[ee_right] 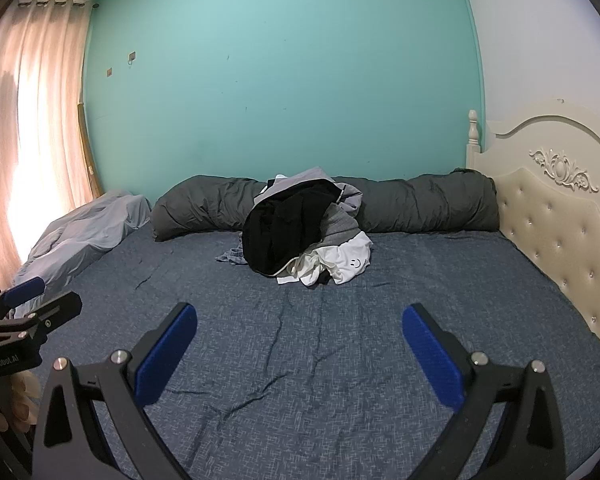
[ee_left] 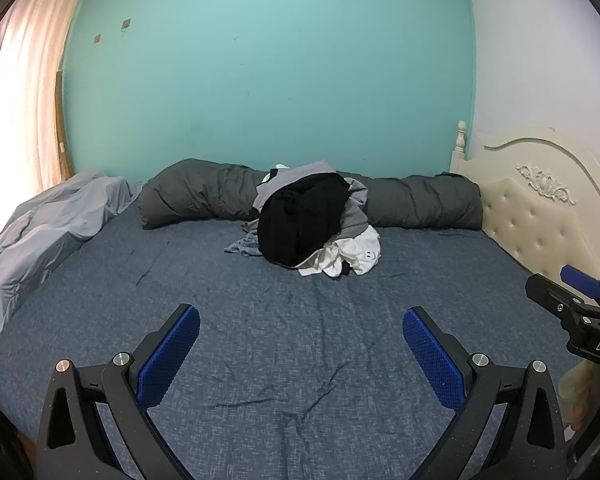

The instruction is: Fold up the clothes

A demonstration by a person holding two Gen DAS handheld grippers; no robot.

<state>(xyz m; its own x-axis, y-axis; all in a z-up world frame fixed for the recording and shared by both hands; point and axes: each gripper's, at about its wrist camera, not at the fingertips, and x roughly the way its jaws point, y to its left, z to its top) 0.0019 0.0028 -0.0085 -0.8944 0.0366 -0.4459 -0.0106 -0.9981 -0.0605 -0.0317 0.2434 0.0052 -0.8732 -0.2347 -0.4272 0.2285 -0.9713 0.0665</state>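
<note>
I have both grippers, left (ee_left: pixel 300 344) and right (ee_right: pixel 300 340), spread wide and empty over the near bed (ee_left: pixel 260 360). The clothes pile (ee_left: pixel 312 220) sits at the far middle, against the grey roll (ee_left: pixel 204 196), well apart from me. My worry: the black garment (ee_right: pixel 288 224) drapes over the white one (ee_right: pixel 348 260), so one pinch may drag several layers together.

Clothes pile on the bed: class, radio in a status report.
Left gripper open, right gripper open, both empty. Clothes pile unfolded, against the grey bolster. Bedsheet between unobstructed.
</note>
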